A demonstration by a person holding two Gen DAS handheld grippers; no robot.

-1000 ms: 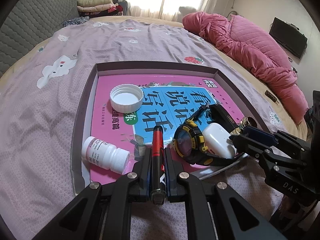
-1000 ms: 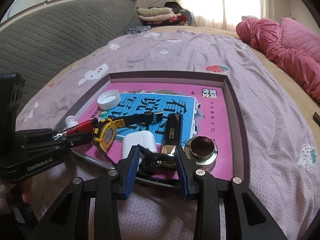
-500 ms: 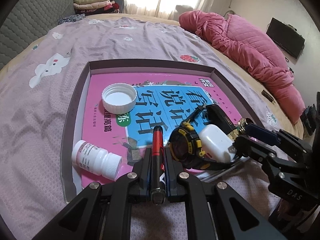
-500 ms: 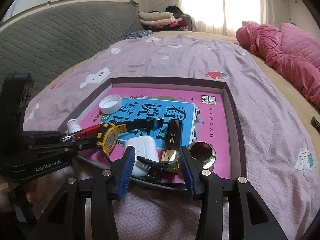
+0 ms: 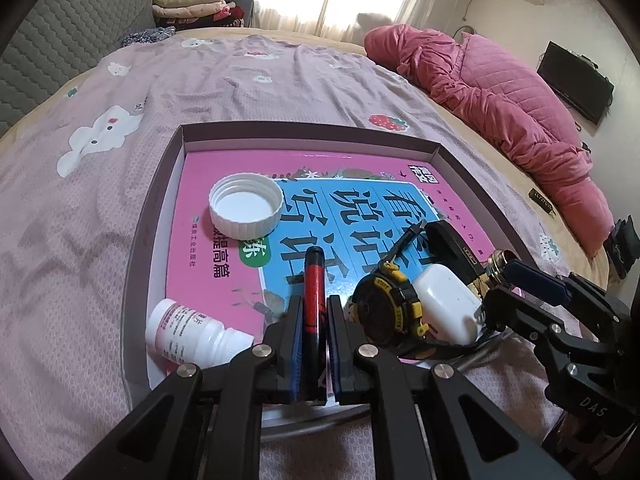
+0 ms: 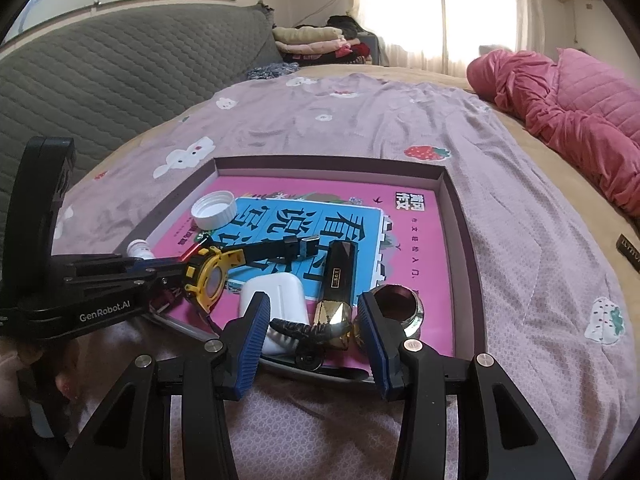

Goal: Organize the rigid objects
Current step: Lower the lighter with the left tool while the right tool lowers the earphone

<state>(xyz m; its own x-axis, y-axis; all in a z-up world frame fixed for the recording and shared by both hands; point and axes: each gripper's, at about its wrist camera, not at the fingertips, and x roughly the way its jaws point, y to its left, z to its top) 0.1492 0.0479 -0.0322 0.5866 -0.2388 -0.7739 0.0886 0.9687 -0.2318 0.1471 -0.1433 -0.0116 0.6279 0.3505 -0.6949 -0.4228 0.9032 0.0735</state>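
Note:
My left gripper (image 5: 314, 306) is shut on a red and black pen (image 5: 313, 280), held just above the pink book in a shallow purple-rimmed box (image 5: 308, 136). In the box lie a white cap (image 5: 245, 210), a white pill bottle (image 5: 192, 334), a yellow and black watch (image 5: 386, 312) and a white earbud case (image 5: 448, 304). My right gripper (image 6: 312, 312) hovers at the box's near edge and its jaws are opening. The gold end of a black and gold bar (image 6: 336, 280) lies between the blue pads without touching them. A silver ring (image 6: 398, 300) sits just to the right.
The box rests on a lilac bedsheet (image 6: 360, 112) with cartoon prints. A pink quilt (image 5: 500, 92) is bunched at the right. Folded clothes (image 5: 192, 4) and a grey padded headboard (image 6: 100, 80) are at the back. A small dark bar (image 6: 630, 246) lies on the bed's right edge.
The right gripper's jaws have spread apart, away from the black and gold bar, which stays in the box. The left gripper still holds the pen and has shifted only slightly.

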